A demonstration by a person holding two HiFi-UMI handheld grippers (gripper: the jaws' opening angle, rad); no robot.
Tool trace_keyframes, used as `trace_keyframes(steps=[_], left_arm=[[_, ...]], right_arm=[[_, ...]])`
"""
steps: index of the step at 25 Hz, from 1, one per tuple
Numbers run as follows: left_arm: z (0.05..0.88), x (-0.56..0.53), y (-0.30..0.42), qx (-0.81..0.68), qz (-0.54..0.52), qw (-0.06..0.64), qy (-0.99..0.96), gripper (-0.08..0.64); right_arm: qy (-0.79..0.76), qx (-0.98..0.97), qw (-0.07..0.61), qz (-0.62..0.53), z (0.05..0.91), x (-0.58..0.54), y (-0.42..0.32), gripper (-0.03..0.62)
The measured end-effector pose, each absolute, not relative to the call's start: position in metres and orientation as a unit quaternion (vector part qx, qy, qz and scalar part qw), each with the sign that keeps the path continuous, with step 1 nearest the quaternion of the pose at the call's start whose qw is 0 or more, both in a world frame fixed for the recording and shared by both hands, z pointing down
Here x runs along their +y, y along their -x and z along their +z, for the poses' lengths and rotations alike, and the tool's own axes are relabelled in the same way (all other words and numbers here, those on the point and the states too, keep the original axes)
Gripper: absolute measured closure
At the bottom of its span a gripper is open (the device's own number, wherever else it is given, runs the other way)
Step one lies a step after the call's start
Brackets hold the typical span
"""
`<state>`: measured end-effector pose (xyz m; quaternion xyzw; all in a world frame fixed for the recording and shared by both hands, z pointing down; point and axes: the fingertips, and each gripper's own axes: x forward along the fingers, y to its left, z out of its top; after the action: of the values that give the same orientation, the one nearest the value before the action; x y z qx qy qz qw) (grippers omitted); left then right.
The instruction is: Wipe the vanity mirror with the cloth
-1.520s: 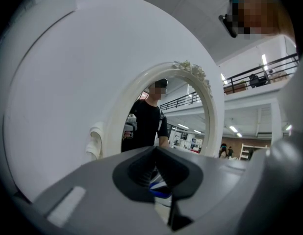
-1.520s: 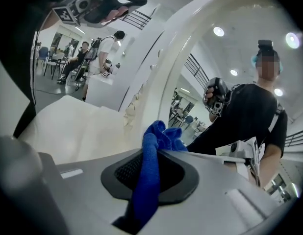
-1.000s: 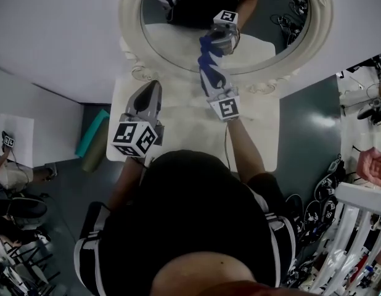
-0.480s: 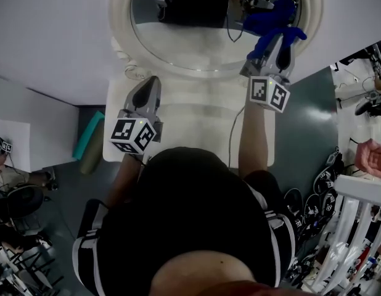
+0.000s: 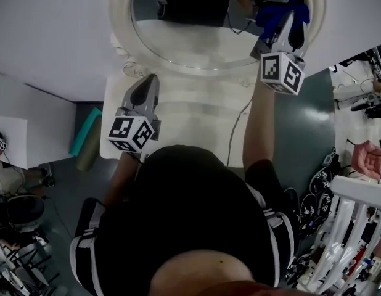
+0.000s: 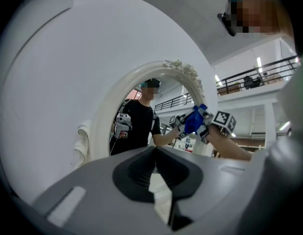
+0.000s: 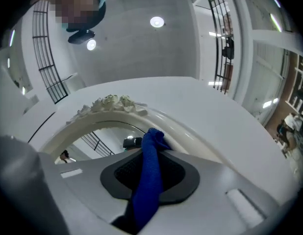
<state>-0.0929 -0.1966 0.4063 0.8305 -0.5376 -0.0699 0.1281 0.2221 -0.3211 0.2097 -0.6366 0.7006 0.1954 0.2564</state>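
Seen from above, a person stands at a white desk (image 5: 196, 125) facing an oval mirror (image 5: 190, 39) in an ornate white frame. The right tool (image 5: 290, 23) is clamped on a blue cloth (image 5: 300, 11), whose tip appears to meet the glass just ahead of the tool, near the frame's edge. The left tool (image 5: 147, 90) hovers over the desk, jaws together and empty. A good wipe likely needs the cloth flat, overlapping sweeps, and the hard jaws off the glass.

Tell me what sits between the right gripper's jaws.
A blue cloth, clamped in the right gripper, its tip up by the vanity mirror. The cloth itself covers whether it touches the glass.
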Motion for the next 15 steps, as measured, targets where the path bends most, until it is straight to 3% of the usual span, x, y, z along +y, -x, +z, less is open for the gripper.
trace_keyframes(steps=[9, 15], left_arm=[[0.415, -0.201, 0.086, -0.533, -0.064, 0.139, -0.832, 0.548], [0.413, -0.207, 0.091, -0.536, -0.064, 0.145, -0.829, 0.548]], right_arm=[[0.612, 0.714, 0.126, 0.316, 0.159, -0.323, -0.172, 0.528], [0.526, 0.704, -0.006, 0.477, 0.167, -0.318, -0.107, 0.528]])
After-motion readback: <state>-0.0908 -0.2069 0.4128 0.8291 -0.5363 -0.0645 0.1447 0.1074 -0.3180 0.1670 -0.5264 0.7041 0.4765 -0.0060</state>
